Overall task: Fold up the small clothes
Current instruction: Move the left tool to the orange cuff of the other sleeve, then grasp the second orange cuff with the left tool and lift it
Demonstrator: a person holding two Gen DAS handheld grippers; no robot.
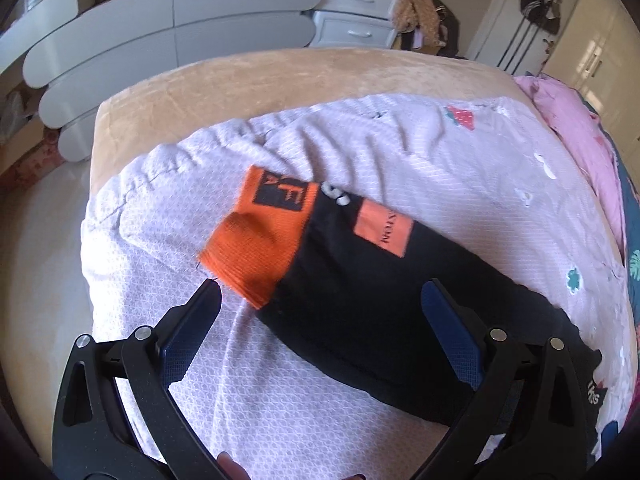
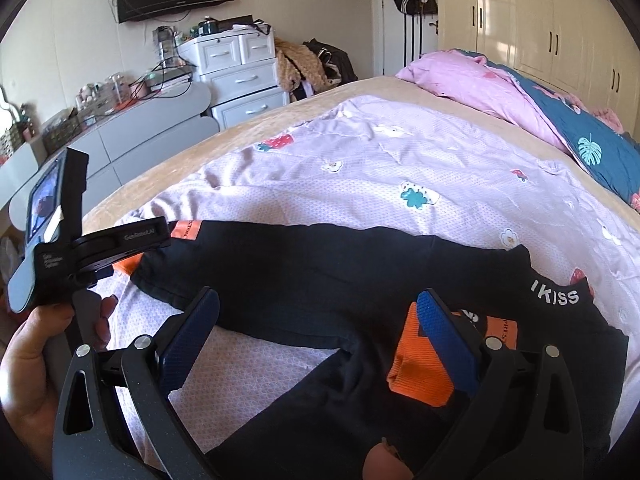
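Hiding trousers waistband: right tongs.

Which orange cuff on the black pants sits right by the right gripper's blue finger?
The orange cuff touching the right gripper, beside the waistband. The other cuff lies far off, near the left gripper.

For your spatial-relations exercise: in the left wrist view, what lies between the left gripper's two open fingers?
The black trouser leg with its orange cuff, lying on the lilac quilt, spans the gap in the left gripper.

"IKISS" on trousers; "GenRobot.AI" on gripper
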